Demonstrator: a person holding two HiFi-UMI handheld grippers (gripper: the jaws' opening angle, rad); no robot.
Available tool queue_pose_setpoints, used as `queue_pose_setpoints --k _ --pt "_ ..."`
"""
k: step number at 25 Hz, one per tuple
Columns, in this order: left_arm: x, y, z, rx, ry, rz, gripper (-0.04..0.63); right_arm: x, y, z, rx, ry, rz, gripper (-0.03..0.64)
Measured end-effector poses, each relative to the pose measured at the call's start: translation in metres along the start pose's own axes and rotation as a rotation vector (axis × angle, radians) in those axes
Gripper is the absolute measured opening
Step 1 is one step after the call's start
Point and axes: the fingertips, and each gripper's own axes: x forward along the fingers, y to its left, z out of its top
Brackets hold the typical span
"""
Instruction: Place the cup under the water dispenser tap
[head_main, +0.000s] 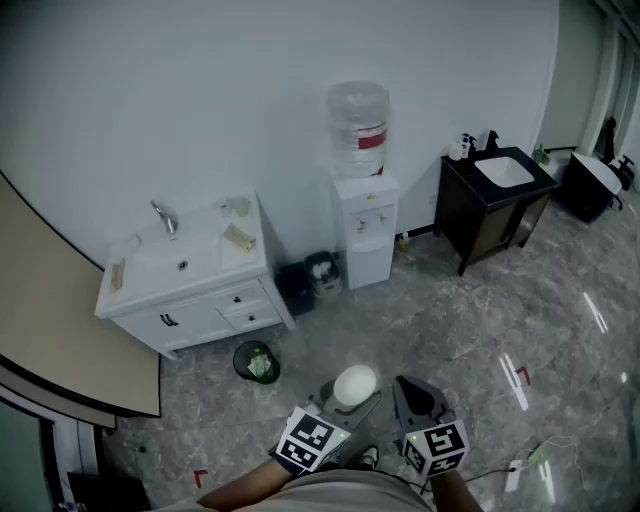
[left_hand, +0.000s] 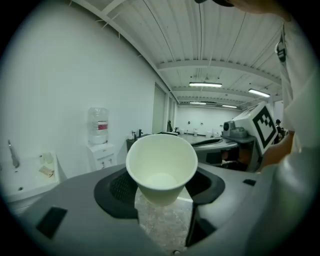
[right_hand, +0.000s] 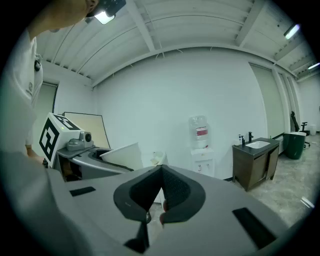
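Left tool tight around an upright, empty white paper cup; right tool closed, empty.

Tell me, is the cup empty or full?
Empty. The left gripper view looks into the cup and shows a bare white bottom, no water.

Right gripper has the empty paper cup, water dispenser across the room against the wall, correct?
No: the left gripper holds the empty paper cup, as the left gripper view shows. The right gripper is shut on nothing. The water dispenser does stand against the far wall.
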Motion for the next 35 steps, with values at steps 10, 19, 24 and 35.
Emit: queue_pose_setpoints --k 10,19,24,35 --pt "0.016 -0.016 0.007 -0.007 0.003 0.016 0.269 -0.011 -0.019 -0.002 -0.005 -0.003 0.031 0.015" --pt "0.039 0.0 0.009 -0.013 0.017 0.055 0.27 -0.008 -0.041 0.009 0.026 -0.053 0.08 0.017" --pt "0.061 0.028 0.015 -0.002 0.014 0.064 0.27 0.01 -0.059 0.018 0.036 -0.072 0.065 0.017" --pt "0.153 0.159 0.027 0.025 0.011 0.024 0.27 0.146 -0.115 0.06 0.003 -0.097 0.046 0.017"
